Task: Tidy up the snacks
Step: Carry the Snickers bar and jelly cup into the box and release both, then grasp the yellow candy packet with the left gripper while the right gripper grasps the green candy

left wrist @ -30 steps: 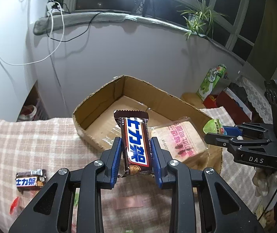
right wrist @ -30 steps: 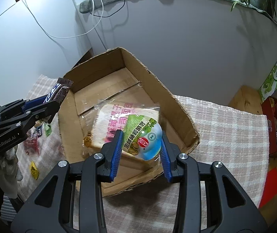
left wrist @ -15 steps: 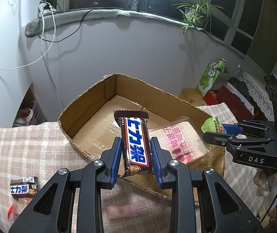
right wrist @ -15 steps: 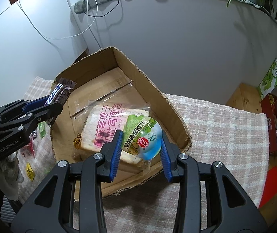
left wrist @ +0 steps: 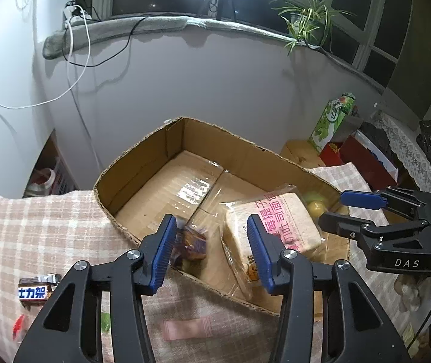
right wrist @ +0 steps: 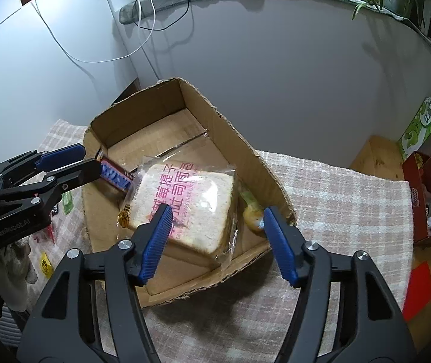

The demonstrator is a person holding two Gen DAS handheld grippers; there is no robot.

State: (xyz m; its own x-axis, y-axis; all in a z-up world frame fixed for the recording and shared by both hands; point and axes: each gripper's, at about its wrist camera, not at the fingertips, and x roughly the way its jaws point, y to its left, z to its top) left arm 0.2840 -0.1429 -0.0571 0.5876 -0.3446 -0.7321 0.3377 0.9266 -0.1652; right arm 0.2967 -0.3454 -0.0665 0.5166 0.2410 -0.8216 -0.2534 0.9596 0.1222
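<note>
Box (right wrist: 245, 148) | bread (right wrist: 185, 202), bar (right wrist: 115, 177) inside (both hand-held grippers agape)

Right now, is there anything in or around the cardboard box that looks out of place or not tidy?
Yes. One chocolate bar lies outside the cardboard box, on the checked cloth to its left. Inside, the bread bag sits askew, and another chocolate bar is tilted against it.
</note>
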